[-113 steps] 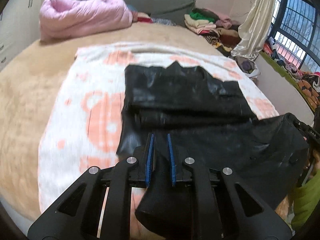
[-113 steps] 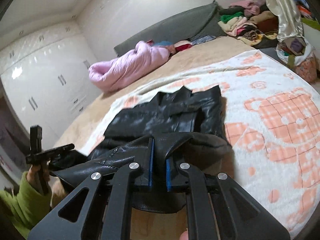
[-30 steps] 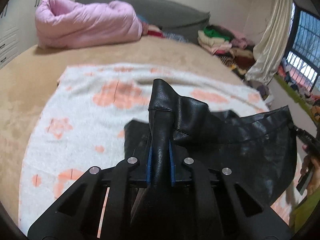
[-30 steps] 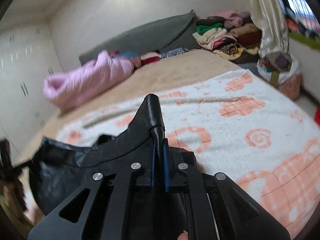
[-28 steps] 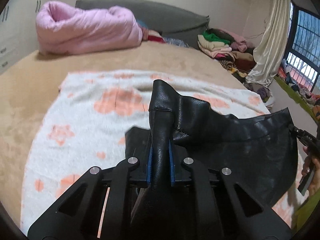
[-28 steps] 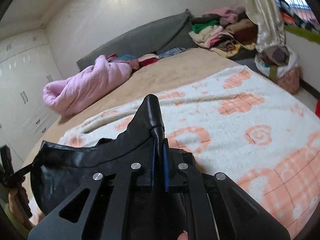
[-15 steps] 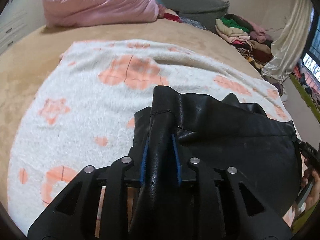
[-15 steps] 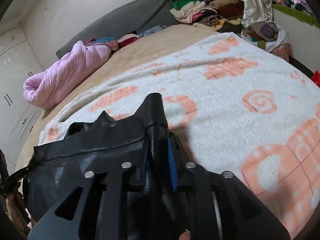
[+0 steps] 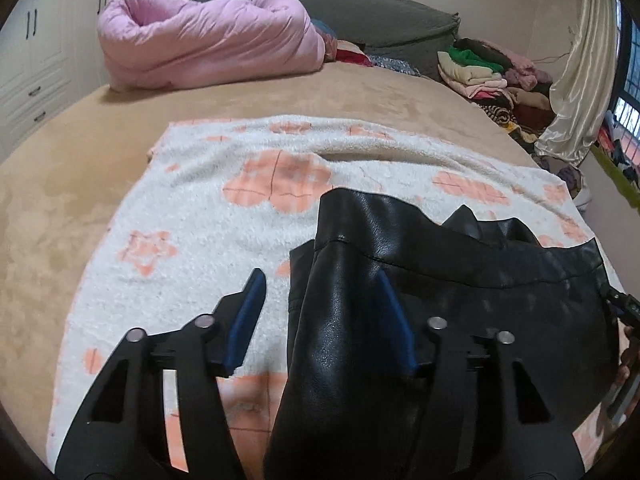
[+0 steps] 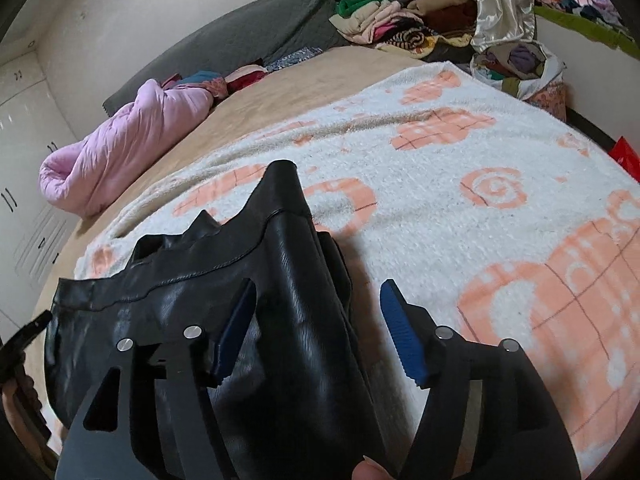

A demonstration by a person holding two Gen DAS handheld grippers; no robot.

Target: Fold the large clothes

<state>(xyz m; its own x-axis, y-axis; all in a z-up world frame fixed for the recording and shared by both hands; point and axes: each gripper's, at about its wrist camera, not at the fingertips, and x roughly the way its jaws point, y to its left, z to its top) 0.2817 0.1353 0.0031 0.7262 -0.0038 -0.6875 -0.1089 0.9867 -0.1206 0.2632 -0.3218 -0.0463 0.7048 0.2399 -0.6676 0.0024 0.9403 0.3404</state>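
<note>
Both the left claw [image 9: 320, 304] and right claw [image 10: 318, 312], clenched on the black leather coat [image 9: 440, 280] moments ago, are now released; this fold is judged laid on the blanket [image 9: 200, 208].

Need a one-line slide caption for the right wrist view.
Right gripper open over the folded black leather jacket lying on the white-and-peach blanket.

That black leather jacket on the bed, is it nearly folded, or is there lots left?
The black leather jacket lies doubled over on the white-and-orange blanket, so one fold looks done. Both the left tongs and the right tongs are spread open with leather lying loose between them. It looks bulky and uneven, so another fold and some smoothing probably remain.
</note>
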